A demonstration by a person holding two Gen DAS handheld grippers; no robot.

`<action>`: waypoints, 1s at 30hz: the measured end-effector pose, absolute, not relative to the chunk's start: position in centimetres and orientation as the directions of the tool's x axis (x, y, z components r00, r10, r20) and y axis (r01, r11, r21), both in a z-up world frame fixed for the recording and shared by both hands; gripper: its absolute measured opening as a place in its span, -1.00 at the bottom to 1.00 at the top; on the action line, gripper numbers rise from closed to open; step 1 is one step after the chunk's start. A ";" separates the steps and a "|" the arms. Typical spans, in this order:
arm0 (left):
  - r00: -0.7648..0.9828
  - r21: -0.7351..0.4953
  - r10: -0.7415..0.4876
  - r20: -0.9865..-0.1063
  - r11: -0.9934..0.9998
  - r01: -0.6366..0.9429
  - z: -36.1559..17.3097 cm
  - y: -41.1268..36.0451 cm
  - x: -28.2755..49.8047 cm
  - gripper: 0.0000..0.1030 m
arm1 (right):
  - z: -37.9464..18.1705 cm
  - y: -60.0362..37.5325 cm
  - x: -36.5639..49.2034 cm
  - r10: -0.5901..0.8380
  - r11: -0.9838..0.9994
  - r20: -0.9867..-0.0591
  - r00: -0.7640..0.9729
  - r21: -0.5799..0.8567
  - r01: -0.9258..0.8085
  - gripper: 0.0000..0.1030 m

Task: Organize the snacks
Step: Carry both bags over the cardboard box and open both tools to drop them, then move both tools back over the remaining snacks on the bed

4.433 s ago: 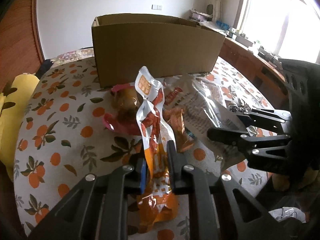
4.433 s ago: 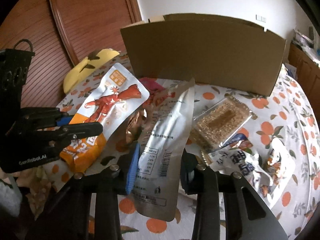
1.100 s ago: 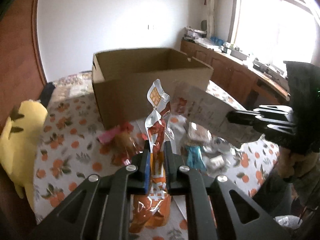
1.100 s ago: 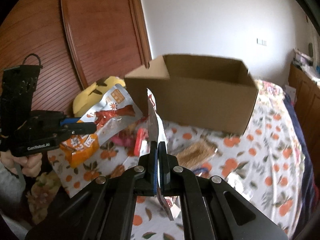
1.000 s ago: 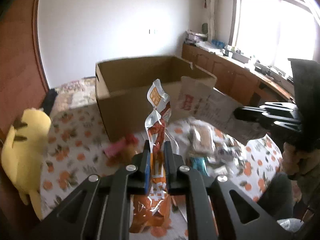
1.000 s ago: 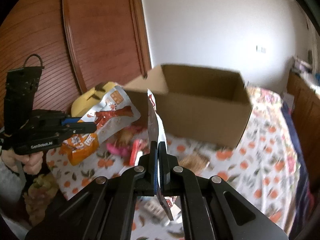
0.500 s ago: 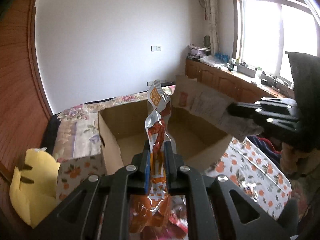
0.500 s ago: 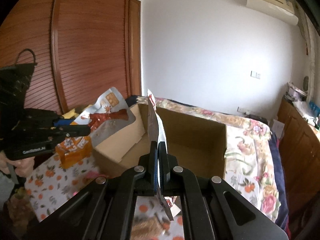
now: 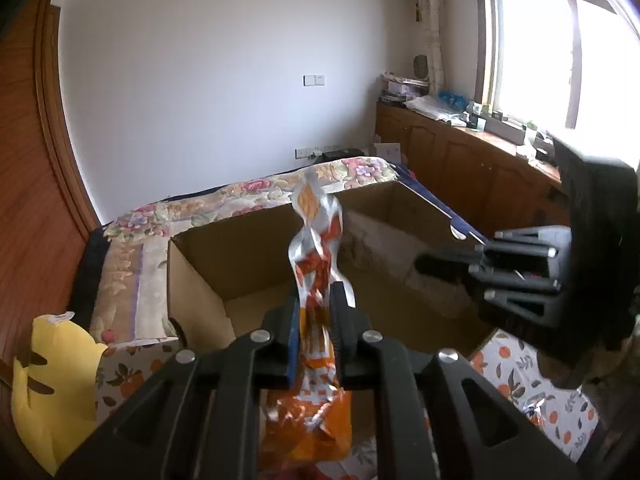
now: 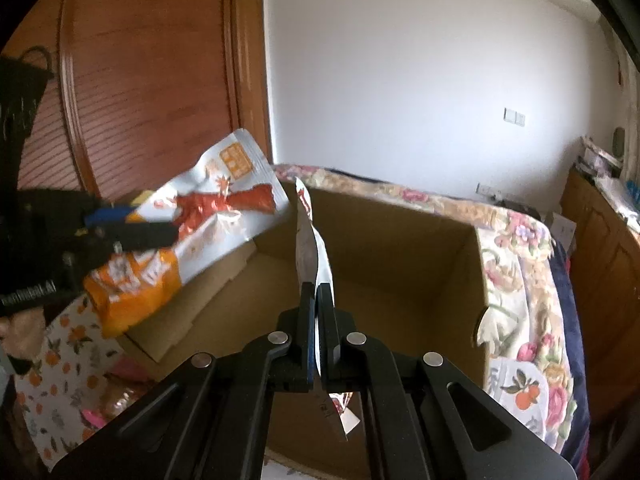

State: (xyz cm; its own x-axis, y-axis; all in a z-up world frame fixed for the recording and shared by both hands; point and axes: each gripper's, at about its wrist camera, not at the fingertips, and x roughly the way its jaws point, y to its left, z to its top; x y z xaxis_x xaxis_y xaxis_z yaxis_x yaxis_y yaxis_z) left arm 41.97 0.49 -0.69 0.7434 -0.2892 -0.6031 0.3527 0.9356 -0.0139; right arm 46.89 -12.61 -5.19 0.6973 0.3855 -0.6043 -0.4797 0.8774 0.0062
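Jaws of the left gripper [image 9: 315, 312] clamp an orange snack pouch [image 9: 318, 248]; the right gripper [image 10: 318, 304] pinches a silver packet [image 10: 310, 240]. Both now hang over the open cardboard box [image 10: 420, 272], its visible floor bare, where earlier they hovered above the tablecloth [image 9: 560, 416].

The open cardboard box [image 9: 200, 304] sits on the patterned cloth [image 9: 560, 392], straight ahead of both grippers. The left gripper [image 9: 314, 320] holds a snack pouch [image 9: 316, 248] above the box's near side; the right gripper [image 10: 317, 320] holds a flat packet [image 10: 310, 240] edge-on over the opening, right of the pouch. A plush toy [image 9: 48, 384] lies left of the box
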 end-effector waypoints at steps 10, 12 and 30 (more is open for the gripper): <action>0.727 0.000 -0.259 -0.635 0.942 0.336 -1.6 0.2 41.9 -0.53 | -6.1 -13.7 46.3 0.418 0.876 -0.595 0.686 0.065 -0.478 -0.94; 0.717 0.004 -0.254 -0.649 0.941 0.337 -1.7 -0.1 41.3 -0.46 | -5.8 -13.8 45.5 0.426 0.875 -0.589 0.687 0.073 -0.479 -0.94; 0.669 -0.024 -0.263 -0.695 0.939 0.344 1.0 -0.6 32.5 -0.21 | -2.7 -15.2 35.4 0.422 0.879 -0.571 0.704 0.068 -0.472 -0.93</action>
